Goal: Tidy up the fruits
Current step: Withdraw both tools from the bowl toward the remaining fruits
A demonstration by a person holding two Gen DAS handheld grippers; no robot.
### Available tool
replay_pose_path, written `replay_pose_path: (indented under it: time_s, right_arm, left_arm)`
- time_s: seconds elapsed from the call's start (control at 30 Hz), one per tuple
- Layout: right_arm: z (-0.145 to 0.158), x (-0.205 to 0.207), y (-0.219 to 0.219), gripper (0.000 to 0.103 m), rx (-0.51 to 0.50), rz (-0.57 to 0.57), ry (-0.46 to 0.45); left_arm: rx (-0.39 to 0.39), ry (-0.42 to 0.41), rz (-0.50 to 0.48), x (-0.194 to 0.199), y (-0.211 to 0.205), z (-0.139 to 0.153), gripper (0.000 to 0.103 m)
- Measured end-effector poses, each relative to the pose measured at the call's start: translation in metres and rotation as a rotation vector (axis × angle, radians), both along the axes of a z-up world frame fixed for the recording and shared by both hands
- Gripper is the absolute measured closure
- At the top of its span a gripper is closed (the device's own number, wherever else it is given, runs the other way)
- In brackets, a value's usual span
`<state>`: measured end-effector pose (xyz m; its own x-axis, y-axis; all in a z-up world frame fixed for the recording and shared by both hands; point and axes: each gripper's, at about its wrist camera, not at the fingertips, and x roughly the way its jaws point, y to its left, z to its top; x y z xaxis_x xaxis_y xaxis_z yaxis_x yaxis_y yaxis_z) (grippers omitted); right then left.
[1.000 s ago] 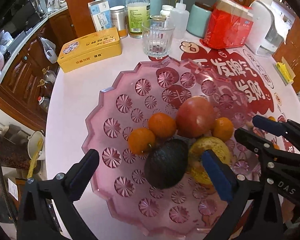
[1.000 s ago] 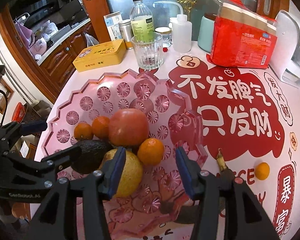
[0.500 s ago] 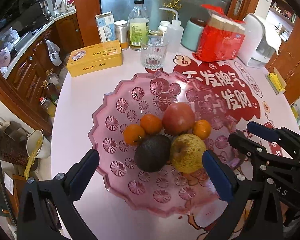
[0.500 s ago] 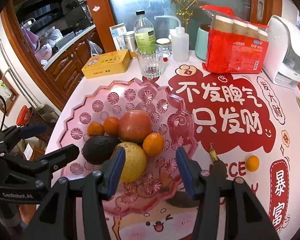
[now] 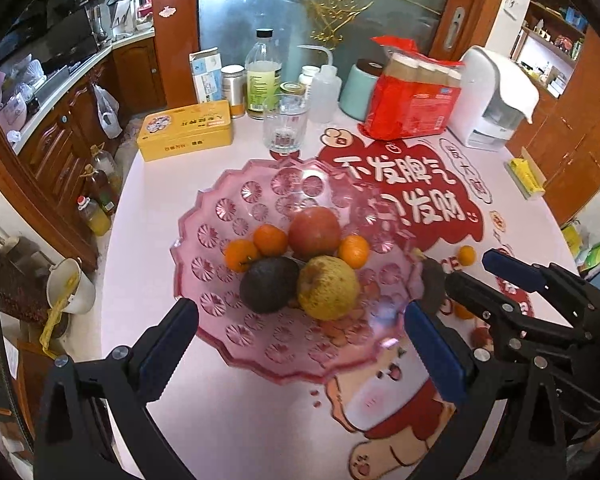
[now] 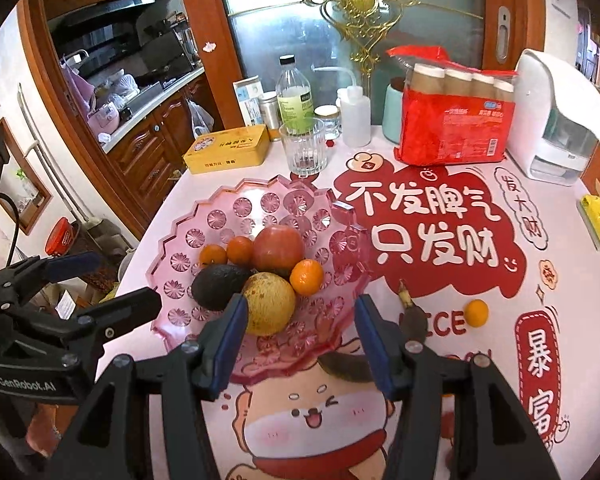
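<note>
Left tongs (image 5: 300, 344) and right tongs (image 6: 300, 344) both gape wide, empty.

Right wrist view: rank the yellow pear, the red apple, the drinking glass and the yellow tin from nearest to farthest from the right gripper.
From the right gripper:
1. Yellow pear, in the pink dish just ahead, by the left finger.
2. Red apple, behind it, mid-dish.
3. Drinking glass, beyond the dish's far rim.
4. Yellow tin, far left; close to the glass.

The fruits (image 6: 278, 248) sat piled in the dish (image 6: 236, 212) near the table's (image 6: 560, 320) left edge; a tangerine (image 6: 476, 313) lay alone toward the right edge
</note>
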<state>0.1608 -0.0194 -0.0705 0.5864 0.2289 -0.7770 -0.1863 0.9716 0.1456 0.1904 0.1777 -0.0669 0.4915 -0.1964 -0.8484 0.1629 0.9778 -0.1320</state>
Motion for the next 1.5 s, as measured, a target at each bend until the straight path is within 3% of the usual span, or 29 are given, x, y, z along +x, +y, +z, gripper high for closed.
replay_pose_path:
  time_s: [0.27,0.5,0.93,1.13,1.5]
  right_arm:
    - [0.023,-0.035,-0.024,0.047,0.024,-0.009,-0.046]
    - [0.038,-0.059,-0.052,0.047,0.048,0.0,-0.079]
    - [0.054,-0.087,-0.13,0.047,0.049,0.068,-0.112]
    - [0.051,-0.092,-0.165,0.047,0.024,0.092,-0.107]
    - [-0.003,-0.094,-0.208,0.047,-0.052,0.129,-0.062]
  left_arm:
    - [0.031,-0.025,-0.006,-0.03,-0.025,0.022,0.001]
    - [0.051,-0.069,0.044,-0.055,-0.046,0.044,0.001]
    - [0.033,-0.076,0.112,-0.095,-0.115,0.055,0.001]
    - [0.027,-0.063,0.129,-0.107,-0.148,0.044,0.001]
    - [0.061,-0.014,0.128,-0.124,-0.199,-0.009,0.001]
